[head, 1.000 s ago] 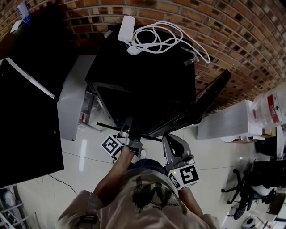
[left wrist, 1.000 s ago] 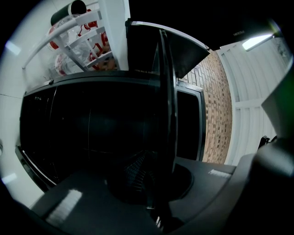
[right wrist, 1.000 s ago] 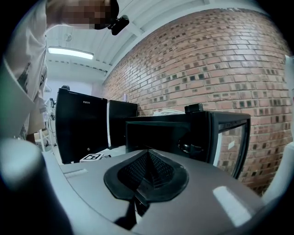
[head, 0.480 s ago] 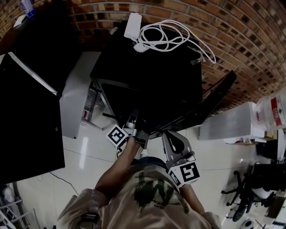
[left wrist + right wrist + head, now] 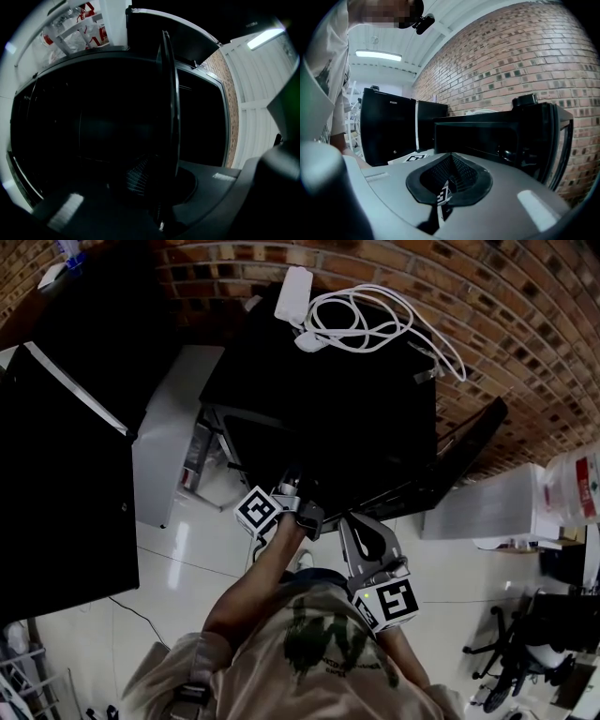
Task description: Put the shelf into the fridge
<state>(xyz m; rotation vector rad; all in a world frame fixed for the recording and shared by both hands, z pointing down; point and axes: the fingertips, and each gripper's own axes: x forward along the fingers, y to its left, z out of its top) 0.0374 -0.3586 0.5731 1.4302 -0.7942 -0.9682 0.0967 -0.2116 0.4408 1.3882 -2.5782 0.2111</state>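
The left tool (image 5: 289, 489) is gripping the shelf (image 5: 168, 93) by one edge, risking it twisting and jamming in the fridge (image 5: 328, 399); the right tool (image 5: 443, 199) is sitting closed and empty.

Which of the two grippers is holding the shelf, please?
The left gripper, clamped on the thin black shelf; the right gripper is shut on nothing.

black fridge (image 5: 319, 404), seemingly dark shelf (image 5: 169, 93)

white brand lettering (image 5: 396, 102) on tall black cabinet (image 5: 386, 136), unreadable
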